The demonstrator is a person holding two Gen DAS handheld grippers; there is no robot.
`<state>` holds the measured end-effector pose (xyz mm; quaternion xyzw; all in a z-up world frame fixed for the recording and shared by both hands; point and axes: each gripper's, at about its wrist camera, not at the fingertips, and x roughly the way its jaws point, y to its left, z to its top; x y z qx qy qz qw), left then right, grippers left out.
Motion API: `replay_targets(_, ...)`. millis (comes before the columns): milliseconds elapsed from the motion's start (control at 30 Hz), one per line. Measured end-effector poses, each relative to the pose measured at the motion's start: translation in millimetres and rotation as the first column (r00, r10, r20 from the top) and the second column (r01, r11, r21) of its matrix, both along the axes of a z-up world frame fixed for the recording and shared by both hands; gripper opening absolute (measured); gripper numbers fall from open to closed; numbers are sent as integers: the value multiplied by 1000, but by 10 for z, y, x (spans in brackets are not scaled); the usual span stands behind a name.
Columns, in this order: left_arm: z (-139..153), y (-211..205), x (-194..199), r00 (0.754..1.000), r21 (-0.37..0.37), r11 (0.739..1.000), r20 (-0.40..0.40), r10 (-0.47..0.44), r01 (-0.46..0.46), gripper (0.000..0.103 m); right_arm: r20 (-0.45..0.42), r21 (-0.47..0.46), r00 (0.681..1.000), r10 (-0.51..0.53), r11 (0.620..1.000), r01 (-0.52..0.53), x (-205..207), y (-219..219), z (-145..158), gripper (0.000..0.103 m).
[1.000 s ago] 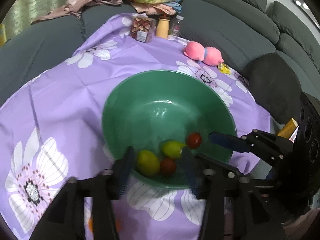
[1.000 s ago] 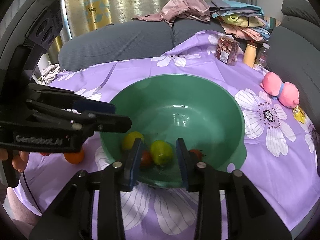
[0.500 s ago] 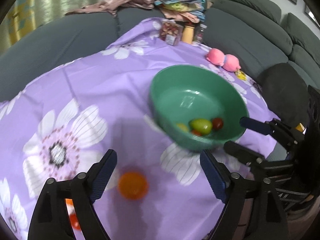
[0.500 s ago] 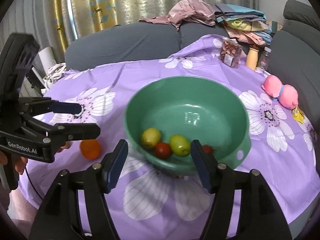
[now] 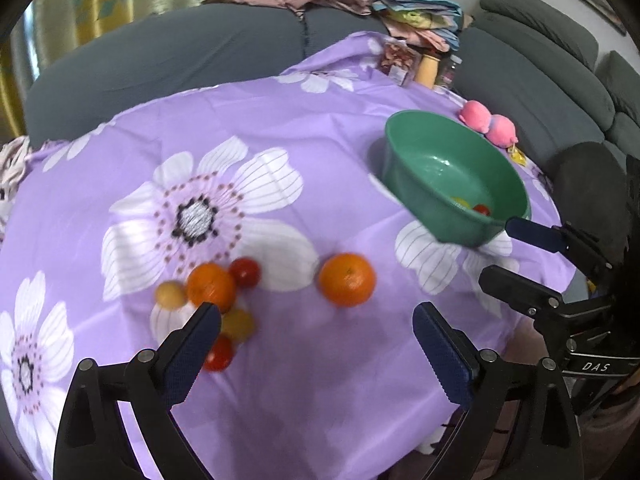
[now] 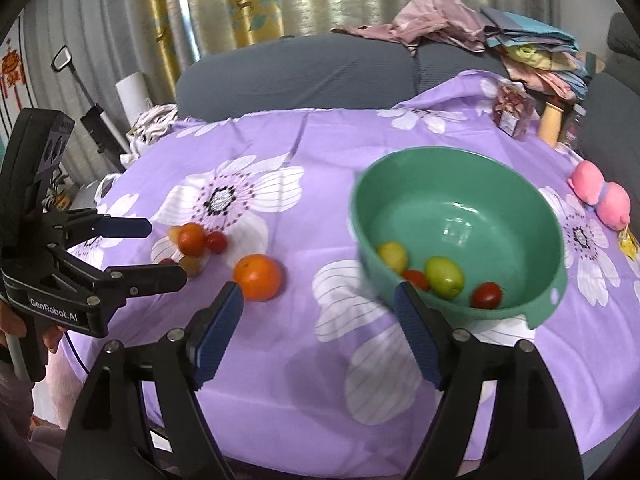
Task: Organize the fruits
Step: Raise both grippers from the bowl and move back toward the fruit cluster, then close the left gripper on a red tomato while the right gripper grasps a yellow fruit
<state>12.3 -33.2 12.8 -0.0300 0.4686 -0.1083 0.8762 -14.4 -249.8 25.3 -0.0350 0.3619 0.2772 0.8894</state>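
Observation:
A green bowl (image 6: 516, 184) (image 5: 416, 168) stands on the purple flowered cloth. It holds a yellow fruit (image 6: 393, 255), a green fruit (image 6: 444, 277) and two small tomatoes (image 6: 485, 295). A large orange (image 5: 347, 279) (image 6: 257, 277) lies alone on the cloth. A cluster of a smaller orange (image 5: 211, 286), tomatoes (image 5: 245, 273) and small yellow fruits (image 5: 170, 294) lies to its left. My left gripper (image 5: 316, 344) is open and empty above the cloth near the large orange. My right gripper (image 6: 318, 312) is open and empty between the orange and the bowl.
A pink plush toy (image 6: 602, 198) lies right of the bowl. A snack box (image 6: 512, 114) and bottles (image 6: 550, 122) stand at the far edge. Grey sofas with piled clothes (image 6: 440, 22) surround the table. The table's front edge is close below both grippers.
Both grippers pulled back from the bowl and opened wide. The left one swung left, bringing the loose fruits on the cloth into view.

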Motion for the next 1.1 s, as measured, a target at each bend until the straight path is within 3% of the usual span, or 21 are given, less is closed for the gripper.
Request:
replay_targets(500,-135,488,-312,994,-21,994,-9,106,-106,96,-20,-43,996,92,995,-93,-106,442,-42,78)
replay_targets(800,-249,672,-356,992,-47,992,-30,119,-121,96,-46,-58,988,150,987,-152,-79,683,-82,78)
replay_targets(1100,-324,725,-262,993,39,993,-24,116,-115,96,-77,-64,969,234,969,-239,-80,873,-158,75)
